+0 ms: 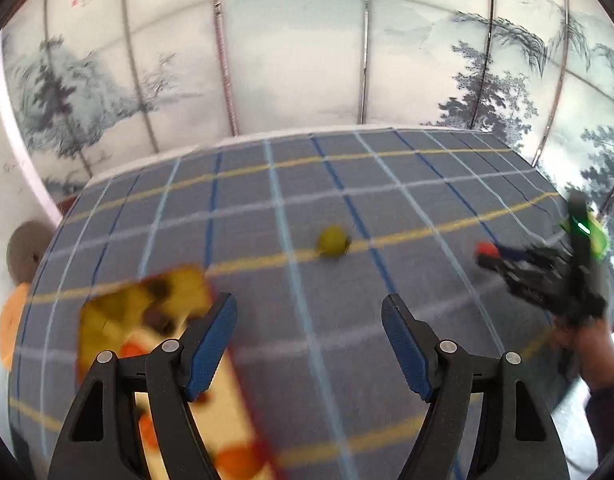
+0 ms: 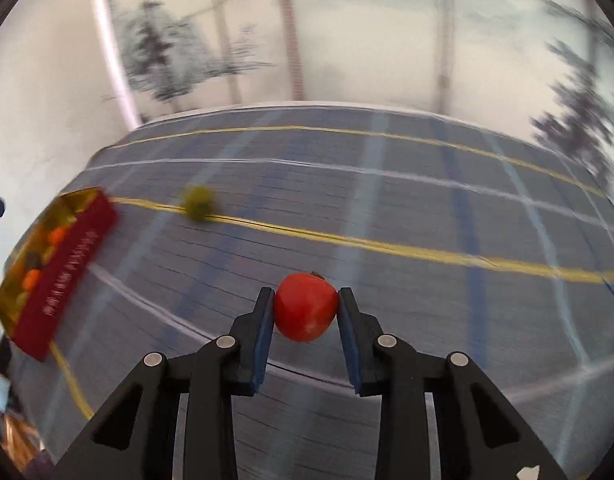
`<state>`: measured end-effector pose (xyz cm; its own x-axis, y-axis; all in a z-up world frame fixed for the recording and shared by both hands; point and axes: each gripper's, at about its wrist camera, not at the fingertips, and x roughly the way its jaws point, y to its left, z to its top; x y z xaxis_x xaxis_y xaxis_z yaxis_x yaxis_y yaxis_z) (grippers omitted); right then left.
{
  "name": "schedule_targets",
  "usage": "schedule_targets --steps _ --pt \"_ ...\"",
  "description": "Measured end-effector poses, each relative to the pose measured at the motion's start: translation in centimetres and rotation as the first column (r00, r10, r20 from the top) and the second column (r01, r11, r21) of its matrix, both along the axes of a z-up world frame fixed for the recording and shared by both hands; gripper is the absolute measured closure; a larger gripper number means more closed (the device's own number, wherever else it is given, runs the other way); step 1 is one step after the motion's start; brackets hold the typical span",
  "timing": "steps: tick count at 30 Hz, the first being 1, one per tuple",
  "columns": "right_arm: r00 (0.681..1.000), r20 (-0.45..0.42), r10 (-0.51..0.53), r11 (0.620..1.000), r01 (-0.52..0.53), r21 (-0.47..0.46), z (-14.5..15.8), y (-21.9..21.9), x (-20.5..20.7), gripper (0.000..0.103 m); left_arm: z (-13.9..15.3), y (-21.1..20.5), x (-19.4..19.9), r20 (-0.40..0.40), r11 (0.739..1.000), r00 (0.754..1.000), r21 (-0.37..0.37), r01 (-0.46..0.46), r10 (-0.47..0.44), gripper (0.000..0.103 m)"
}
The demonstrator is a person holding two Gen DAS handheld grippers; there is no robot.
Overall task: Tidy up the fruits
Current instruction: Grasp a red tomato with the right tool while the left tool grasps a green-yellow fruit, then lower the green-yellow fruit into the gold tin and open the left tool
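Note:
My right gripper (image 2: 306,300) is shut on a red fruit (image 2: 305,306), both pads pressed to its sides above the grey checked tablecloth (image 2: 387,216). In the left wrist view the same gripper (image 1: 485,254) shows at the far right, held by a hand, with the red fruit (image 1: 485,247) at its tip. My left gripper (image 1: 309,312) stands open with nothing between its fingers. A yellow-green fruit (image 1: 333,241) lies alone on the cloth ahead of it, blurred (image 2: 198,203) in the right wrist view. A red box (image 2: 67,256) with a gold inside holds several fruits at the left.
The box (image 1: 147,312) lies just left of my left gripper, partly behind its left finger. An orange round thing (image 1: 11,332) and a brown round thing (image 1: 25,252) sit beyond the table's left edge. A painted screen (image 1: 307,60) stands behind the table.

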<state>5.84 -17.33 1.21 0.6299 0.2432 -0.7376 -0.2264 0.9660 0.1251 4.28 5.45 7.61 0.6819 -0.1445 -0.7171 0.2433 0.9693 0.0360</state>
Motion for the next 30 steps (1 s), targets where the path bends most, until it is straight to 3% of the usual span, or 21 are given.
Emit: schedule_targets --steps 3,7,11,13,14,19,22,30 --pt "0.997 -0.019 -0.070 0.997 0.070 0.023 -0.8 -3.8 -0.4 0.074 -2.0 -2.5 4.6 -0.034 0.998 0.999 0.060 0.001 0.001 0.028" --pt "0.996 -0.033 -0.084 0.992 0.086 0.090 -1.4 -5.9 -0.7 0.073 -5.2 -4.0 10.3 -0.154 1.000 0.988 0.027 -0.004 0.008 0.028" --pt "0.998 -0.026 -0.055 0.991 0.058 0.119 -1.4 -6.1 -1.0 0.073 -7.5 -4.2 12.9 -0.197 0.999 0.980 0.027 -0.036 0.040 0.029" --pt "0.999 -0.024 -0.033 0.991 0.036 0.128 -1.3 -5.7 -1.0 0.073 -8.6 -4.3 14.0 -0.236 0.999 0.971 0.006 -0.047 0.047 0.048" --pt "0.999 -0.024 -0.026 0.991 0.029 0.131 -1.3 -5.6 -1.0 0.073 -9.2 -4.5 14.4 -0.267 0.999 0.963 -0.008 -0.037 0.033 0.067" --pt "0.999 -0.033 -0.011 0.989 0.015 0.150 -1.4 -5.6 -0.9 0.073 -9.3 -6.2 13.0 -0.214 0.995 0.976 0.090 -0.030 0.049 0.069" --pt "0.999 -0.046 -0.018 0.986 0.025 0.162 -1.6 -5.8 -0.8 0.073 -8.4 -6.4 10.3 -0.204 0.999 0.978 0.028 -0.033 0.038 0.069" --pt "0.996 -0.084 -0.041 0.987 0.053 0.152 -2.1 -6.0 -0.2 0.073 -4.0 -5.6 0.1 -0.108 0.997 0.991 0.001 -0.083 0.083 0.068"
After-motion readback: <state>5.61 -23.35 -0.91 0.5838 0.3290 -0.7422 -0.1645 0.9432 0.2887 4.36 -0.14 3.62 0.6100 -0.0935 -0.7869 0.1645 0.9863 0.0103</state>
